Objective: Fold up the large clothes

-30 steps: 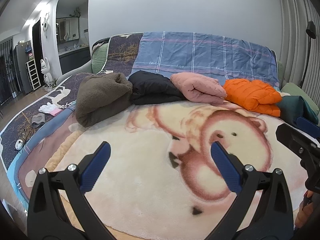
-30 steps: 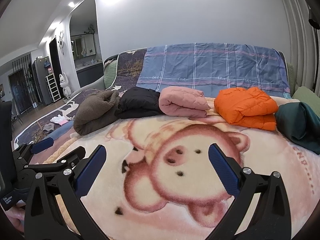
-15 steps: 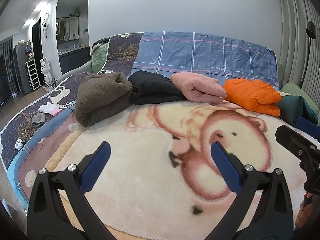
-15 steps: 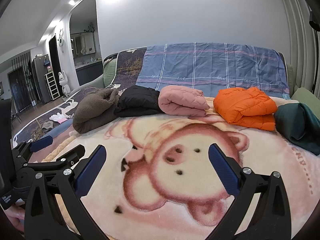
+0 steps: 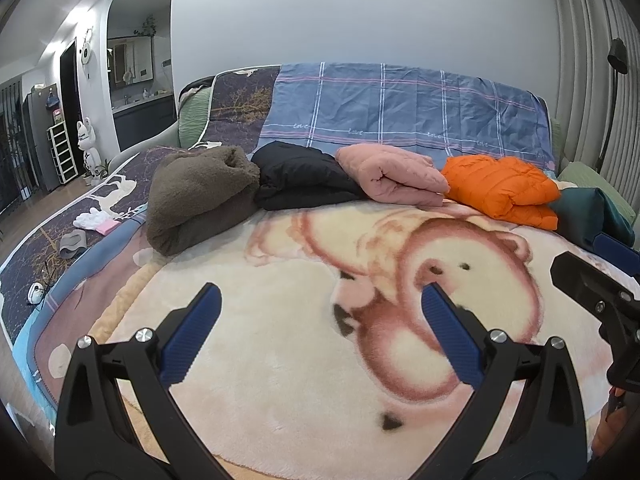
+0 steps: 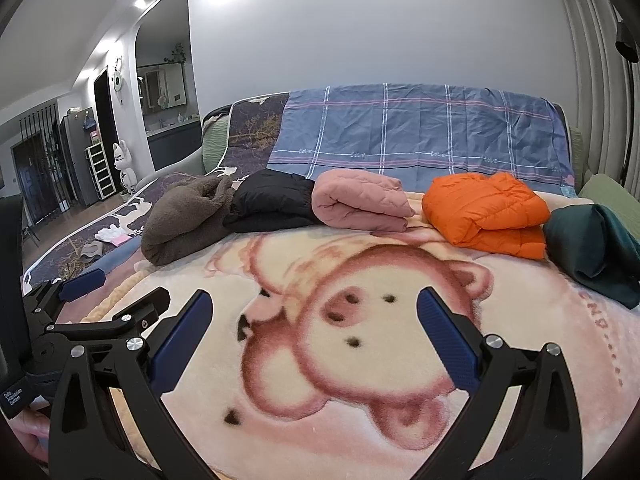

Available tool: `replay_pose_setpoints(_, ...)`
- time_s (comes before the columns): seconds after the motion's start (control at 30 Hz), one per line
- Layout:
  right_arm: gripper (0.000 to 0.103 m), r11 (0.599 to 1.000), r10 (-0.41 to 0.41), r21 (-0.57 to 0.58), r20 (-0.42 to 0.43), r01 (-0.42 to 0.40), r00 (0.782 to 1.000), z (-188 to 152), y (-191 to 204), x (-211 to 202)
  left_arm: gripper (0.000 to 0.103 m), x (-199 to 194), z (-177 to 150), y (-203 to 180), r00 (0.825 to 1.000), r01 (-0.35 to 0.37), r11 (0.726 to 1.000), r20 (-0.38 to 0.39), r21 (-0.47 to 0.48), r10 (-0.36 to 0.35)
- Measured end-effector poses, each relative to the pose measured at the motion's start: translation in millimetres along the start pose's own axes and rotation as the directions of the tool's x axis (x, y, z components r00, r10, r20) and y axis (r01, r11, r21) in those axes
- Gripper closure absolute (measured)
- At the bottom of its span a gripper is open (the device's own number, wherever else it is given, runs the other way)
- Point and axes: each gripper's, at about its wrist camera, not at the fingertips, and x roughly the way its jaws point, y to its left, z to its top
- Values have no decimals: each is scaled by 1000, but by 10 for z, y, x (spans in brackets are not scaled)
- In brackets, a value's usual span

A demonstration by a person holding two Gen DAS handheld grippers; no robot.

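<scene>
Both tools are held level and side by side above the pig blanket (image 6: 360, 360), the left tool (image 5: 320, 320) and right tool (image 6: 314, 320) spread wide and empty. Folded clothes are lined up beyond: brown fleece (image 5: 200, 196), black jacket (image 5: 300, 176), pink jacket (image 6: 360, 200), orange jacket (image 6: 488, 208), green garment (image 6: 592, 248).

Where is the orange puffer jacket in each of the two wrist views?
Left wrist: orange puffer jacket lies upper right, folded.
Right wrist: it lies right of centre.
Shared landmark: the pink folded garment just to the jacket's left in both views.
</scene>
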Motion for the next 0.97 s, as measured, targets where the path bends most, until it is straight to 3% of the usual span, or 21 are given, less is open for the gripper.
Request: replay_pose_setpoints(0.97, 1, 999, -30, 24, 6, 30, 1000, 17, -133, -55, 2, 36, 28, -143, 1000, 24, 999, -10, 38, -24)
